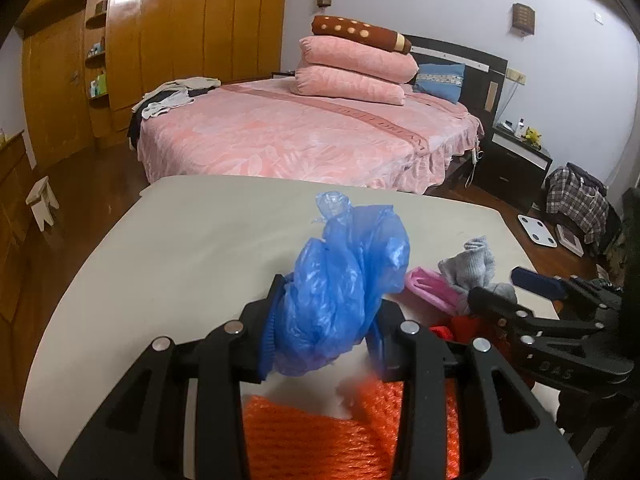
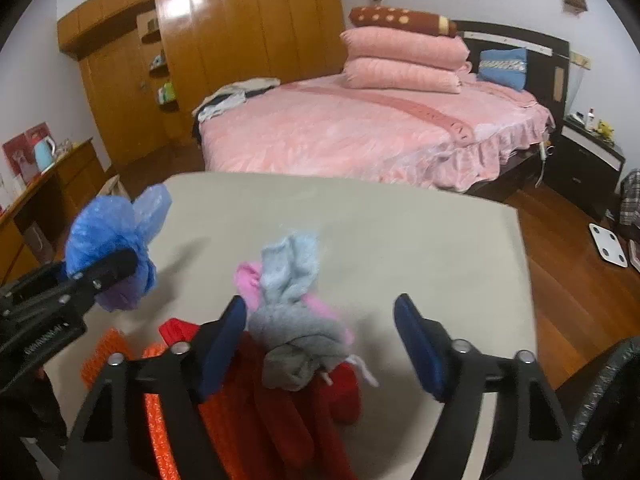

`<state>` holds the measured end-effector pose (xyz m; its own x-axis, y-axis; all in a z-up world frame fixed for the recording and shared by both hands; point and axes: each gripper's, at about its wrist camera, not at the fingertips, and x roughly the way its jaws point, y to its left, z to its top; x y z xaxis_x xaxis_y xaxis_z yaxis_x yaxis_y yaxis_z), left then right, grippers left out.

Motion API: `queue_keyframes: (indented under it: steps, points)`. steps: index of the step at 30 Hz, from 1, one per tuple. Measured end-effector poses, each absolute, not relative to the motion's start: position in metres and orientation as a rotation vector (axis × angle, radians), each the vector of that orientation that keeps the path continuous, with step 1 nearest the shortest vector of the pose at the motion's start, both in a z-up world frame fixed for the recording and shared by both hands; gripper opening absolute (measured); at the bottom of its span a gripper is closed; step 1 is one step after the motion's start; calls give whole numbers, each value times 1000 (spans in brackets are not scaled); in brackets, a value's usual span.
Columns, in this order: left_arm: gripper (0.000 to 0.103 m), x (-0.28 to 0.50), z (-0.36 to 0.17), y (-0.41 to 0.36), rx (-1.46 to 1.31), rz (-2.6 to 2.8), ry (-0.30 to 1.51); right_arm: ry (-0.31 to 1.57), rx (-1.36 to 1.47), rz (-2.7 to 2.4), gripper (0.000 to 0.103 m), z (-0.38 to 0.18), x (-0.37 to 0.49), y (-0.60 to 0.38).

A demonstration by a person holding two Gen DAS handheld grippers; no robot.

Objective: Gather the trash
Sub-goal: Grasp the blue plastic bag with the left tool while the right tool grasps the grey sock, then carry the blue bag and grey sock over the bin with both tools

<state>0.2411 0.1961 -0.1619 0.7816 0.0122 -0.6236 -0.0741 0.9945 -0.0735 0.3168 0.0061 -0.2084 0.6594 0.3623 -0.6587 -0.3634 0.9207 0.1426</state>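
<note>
Two grippers: left gripper [image 1: 326,316] clamps blue plastic bag [image 1: 344,276] — lifted off bench [image 2: 400,240].
Right gripper [image 2: 320,344]: jaws apart around grey sock [image 2: 296,332] (untouched).
Next: squeeze — lift.

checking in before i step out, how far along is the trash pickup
Done: nothing visibly binned yet. In hand: the left gripper is shut on the crumpled blue plastic bag, lifted off the table. Left: the open right gripper flanks the grey sock; pink and red items remain.

Hidden behind the crumpled blue plastic bag [image 1: 340,280] — the left gripper's [image 1: 326,330] fingertips; cut off at the bottom edge — orange mesh [image 1: 304,440], blurred.
</note>
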Motion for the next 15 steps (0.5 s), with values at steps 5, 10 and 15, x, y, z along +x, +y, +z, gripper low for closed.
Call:
queue_keyframes:
  steps: [5, 10, 15]
  points:
    - [35, 239, -161, 198, -104, 48, 670, 802, -5, 456, 50, -220, 318, 14]
    - [35, 235, -158, 197, -97, 48, 661, 770, 11, 475, 48, -210, 310, 11]
    - [35, 228, -148, 195, -94, 46, 640, 702, 37, 484, 48, -185, 300, 3]
